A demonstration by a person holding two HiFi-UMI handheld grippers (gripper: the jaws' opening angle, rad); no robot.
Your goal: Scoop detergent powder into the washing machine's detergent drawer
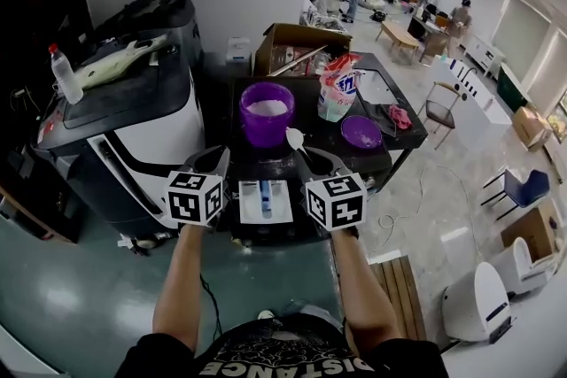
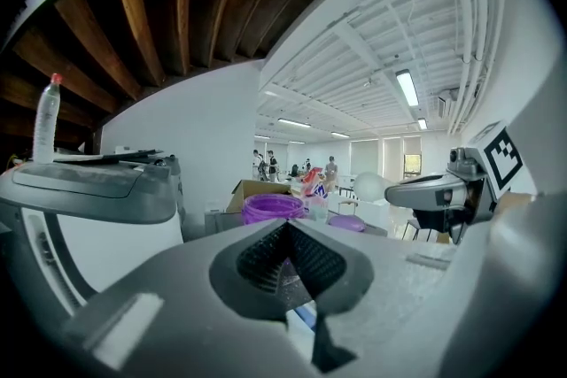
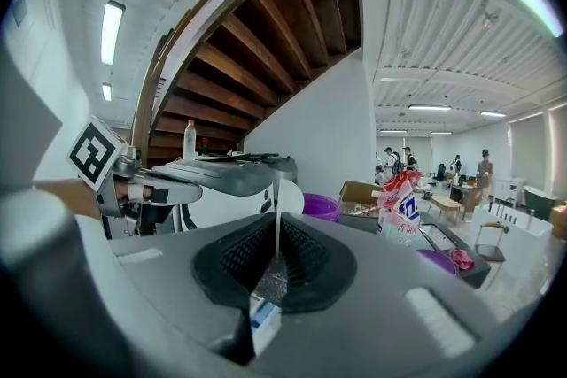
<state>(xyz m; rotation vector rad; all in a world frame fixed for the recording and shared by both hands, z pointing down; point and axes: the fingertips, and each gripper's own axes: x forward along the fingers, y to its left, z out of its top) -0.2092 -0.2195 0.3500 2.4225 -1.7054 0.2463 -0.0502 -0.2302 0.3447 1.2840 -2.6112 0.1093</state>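
The right gripper (image 1: 307, 158) is found closed on the thin handle of a white scoop (image 1: 294, 138), whose bowl stands up past the jaw tips. The left gripper (image 1: 213, 157) is closed, with nothing held between its jaws. A purple tub (image 1: 266, 130) of detergent powder is seen just ahead of both grippers. The open detergent drawer (image 1: 265, 201) is located between and below them.

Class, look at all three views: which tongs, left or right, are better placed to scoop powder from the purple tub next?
Right. The right tongs are shut on the white spoon, its bowl near the purple tub of powder. The left tongs are shut on nothing.
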